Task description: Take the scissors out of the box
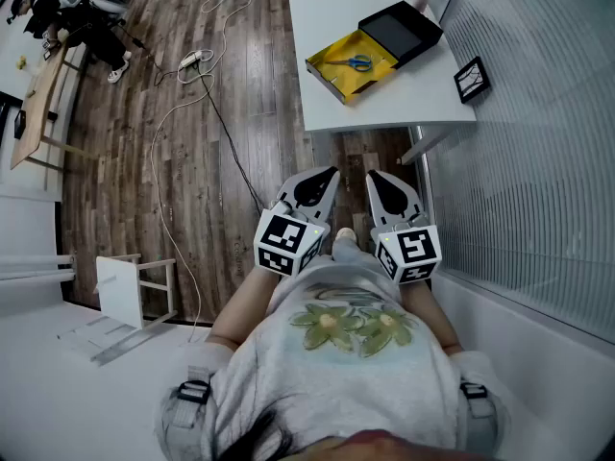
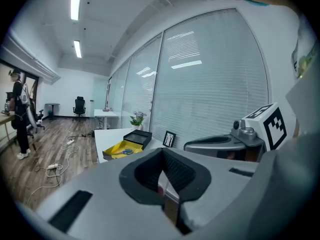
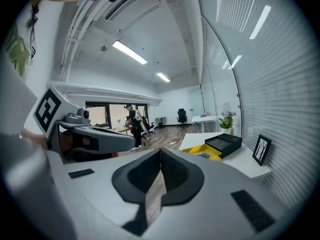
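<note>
Head view: left claw (image 1: 325, 182) and right claw (image 1: 377, 185) sit at the waist, well apart from the white tabletop (image 1: 327, 27). Scissors (image 1: 356, 62) lie far ahead, slightly right, in the yellow-lined box (image 1: 336, 77); right claw marginally nearer. Blades run crosswise, blue loop handles rightward.

Left gripper view: ribbed pads pressed together, nothing held.

Right gripper view: likewise closed, empty; box ahead-right, matte black lid (image 3: 225, 143) touching it.

At one o'clock the bench (image 1: 404, 104) has a smooth, matt white top; the floor (image 1: 269, 84) is grained wood; the right gripper (image 3: 161, 153) has ribbed, matt black fingers (image 3: 176, 173).
</note>
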The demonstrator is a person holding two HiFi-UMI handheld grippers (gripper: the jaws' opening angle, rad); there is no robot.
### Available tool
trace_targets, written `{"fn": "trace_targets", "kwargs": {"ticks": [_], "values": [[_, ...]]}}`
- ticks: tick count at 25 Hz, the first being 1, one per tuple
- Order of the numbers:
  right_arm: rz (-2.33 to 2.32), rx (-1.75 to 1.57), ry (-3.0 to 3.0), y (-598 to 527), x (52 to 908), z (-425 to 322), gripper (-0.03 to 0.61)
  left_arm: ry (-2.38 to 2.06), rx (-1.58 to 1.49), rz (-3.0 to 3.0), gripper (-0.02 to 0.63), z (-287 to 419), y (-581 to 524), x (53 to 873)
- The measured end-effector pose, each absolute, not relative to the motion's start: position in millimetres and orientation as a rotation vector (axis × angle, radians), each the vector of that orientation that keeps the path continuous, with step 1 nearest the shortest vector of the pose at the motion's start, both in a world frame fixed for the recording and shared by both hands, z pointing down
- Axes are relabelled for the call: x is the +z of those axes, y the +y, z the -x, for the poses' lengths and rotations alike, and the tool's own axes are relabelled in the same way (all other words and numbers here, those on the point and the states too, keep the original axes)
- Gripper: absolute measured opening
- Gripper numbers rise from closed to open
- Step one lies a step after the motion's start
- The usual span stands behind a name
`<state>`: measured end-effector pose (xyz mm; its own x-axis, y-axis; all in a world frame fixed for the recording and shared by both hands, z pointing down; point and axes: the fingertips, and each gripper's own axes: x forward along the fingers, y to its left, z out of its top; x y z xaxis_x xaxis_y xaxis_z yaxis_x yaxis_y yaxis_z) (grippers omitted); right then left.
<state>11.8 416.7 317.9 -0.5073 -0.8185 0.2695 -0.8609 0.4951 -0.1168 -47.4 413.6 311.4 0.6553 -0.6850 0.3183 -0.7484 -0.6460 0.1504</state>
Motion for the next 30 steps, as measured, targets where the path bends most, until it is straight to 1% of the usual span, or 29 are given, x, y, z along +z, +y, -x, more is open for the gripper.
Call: {"fn": "trace_targets", "kwargs": {"ticks": [11,17,30], "values": [[-1.379,0.282,-2.562,400,329,-29,0.009,-1.203,0.299,-2.562,0.006,31,393,323],[-1.398,0.307,-2.564,394,328,-39,0.009,-1.193,0.331,-2.546,0.006,29,386,329],[-1.427,0.320,-2.527,331,342,-65,0.009,-1.148,0.332,-2.560,0.006,5,318,344]]}}
